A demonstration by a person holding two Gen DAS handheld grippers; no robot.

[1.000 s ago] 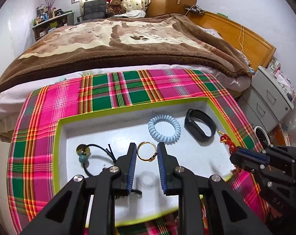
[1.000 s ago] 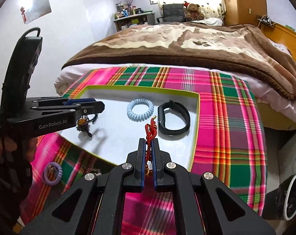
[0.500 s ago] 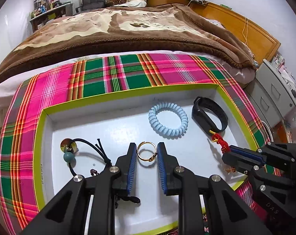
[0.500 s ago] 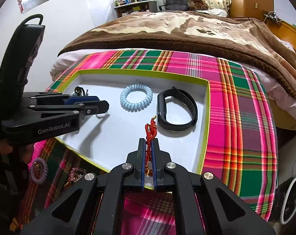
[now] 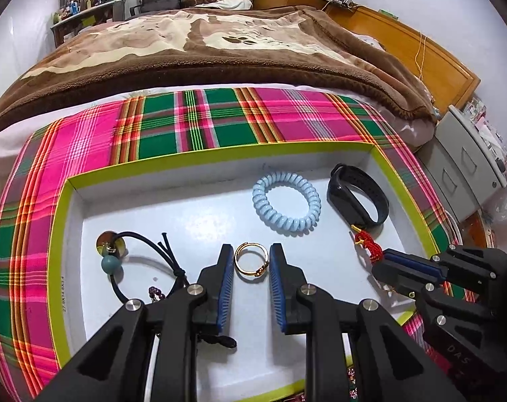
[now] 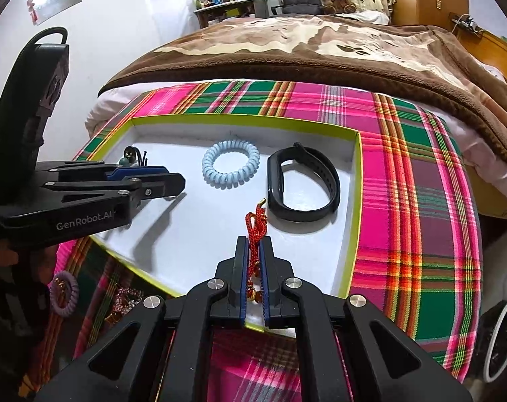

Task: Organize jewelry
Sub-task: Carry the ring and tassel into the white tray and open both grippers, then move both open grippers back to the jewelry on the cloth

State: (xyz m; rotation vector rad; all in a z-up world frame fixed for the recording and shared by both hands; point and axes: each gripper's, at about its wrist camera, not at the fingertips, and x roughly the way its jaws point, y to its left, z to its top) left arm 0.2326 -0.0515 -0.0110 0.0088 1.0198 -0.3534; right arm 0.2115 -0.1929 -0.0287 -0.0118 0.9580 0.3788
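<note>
The left tool (image 5: 251, 266) stands in the shallow white tray with the lime-green rim (image 5: 220, 155). Its jaws are opening, with the thin gold ring (image 5: 251, 261) lying on the tray floor between the blue pads, apparently released. The right tool (image 6: 253, 261) is clamped on the red knotted cord charm (image 6: 255, 231), holding it low over the tray's near right corner, just beside the black rubber wristband (image 6: 302, 182). The pale blue coiled hair tie (image 5: 287, 202) and the dark elastic with beads (image 5: 133, 258) lie apart on the tray floor.

Risks, as judged:
- The ring sits close to both pads; a skewed withdrawal of the left tool could drag or flick it.
- The cord is limp. Released here, it could fall against the wristband or snag on the pad ribbing.
- The two tools work near each other and could collide.

The tray rests on a pink-and-green plaid cloth (image 6: 417, 181) laid over what looks like a desk. A purple coiled tie (image 6: 64, 293) and other small pieces remain on the cloth outside the tray. Behind stands a bed with a brown blanket (image 5: 220, 50), in a lit bedroom.
</note>
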